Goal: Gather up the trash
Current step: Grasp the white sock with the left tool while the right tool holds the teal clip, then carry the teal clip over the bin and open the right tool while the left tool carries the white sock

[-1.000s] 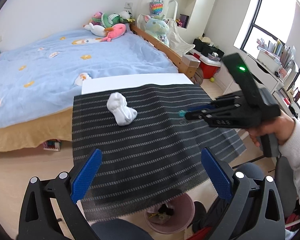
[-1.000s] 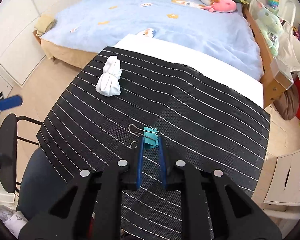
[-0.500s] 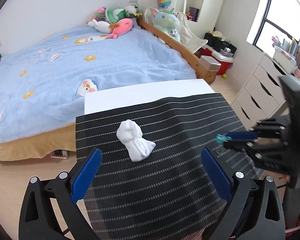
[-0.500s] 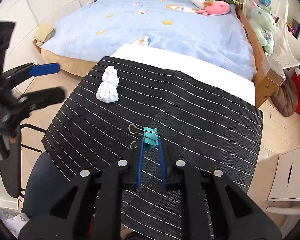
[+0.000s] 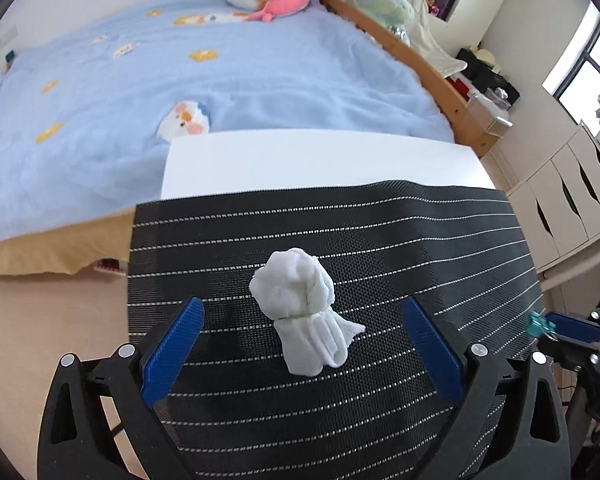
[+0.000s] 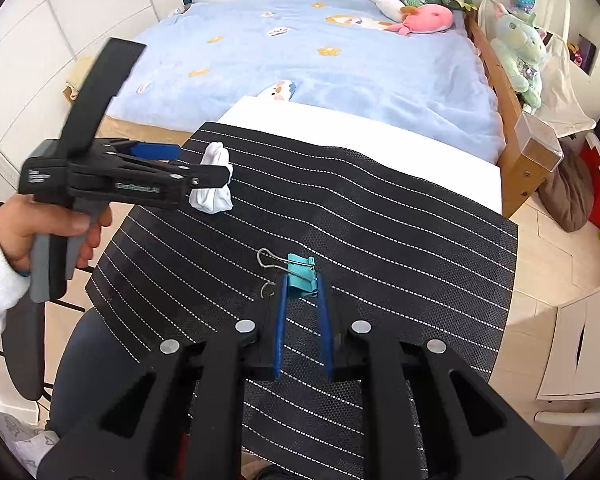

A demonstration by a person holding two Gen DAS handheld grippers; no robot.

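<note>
A crumpled white wad [image 5: 304,312] lies on the black striped mat [image 5: 400,236]. My left gripper [image 5: 302,306] hovers over it, open wide; its blue pads [image 5: 176,340] stand either side of the wad without touching. In the right wrist view the left gripper [image 6: 196,162] is held by a hand, its tip overlapping the white wad [image 6: 214,200]. My right gripper [image 6: 302,284] is shut on a teal binder clip [image 6: 302,274] just above the mat [image 6: 400,240]. The right gripper [image 5: 556,330] and clip [image 5: 538,322] also show at the left wrist view's right edge.
The mat covers a white table [image 5: 300,160] that butts against a blue bed [image 5: 220,80] with plush toys [image 6: 420,16]. A wooden bed frame [image 6: 512,128] and white drawers [image 5: 572,200] stand to the right. A black chair [image 6: 24,352] is at the left.
The left gripper has moved forward and down over the mat, so the white wad now sits between its open fingers. It has also entered the right wrist view. The right gripper kept still.
</note>
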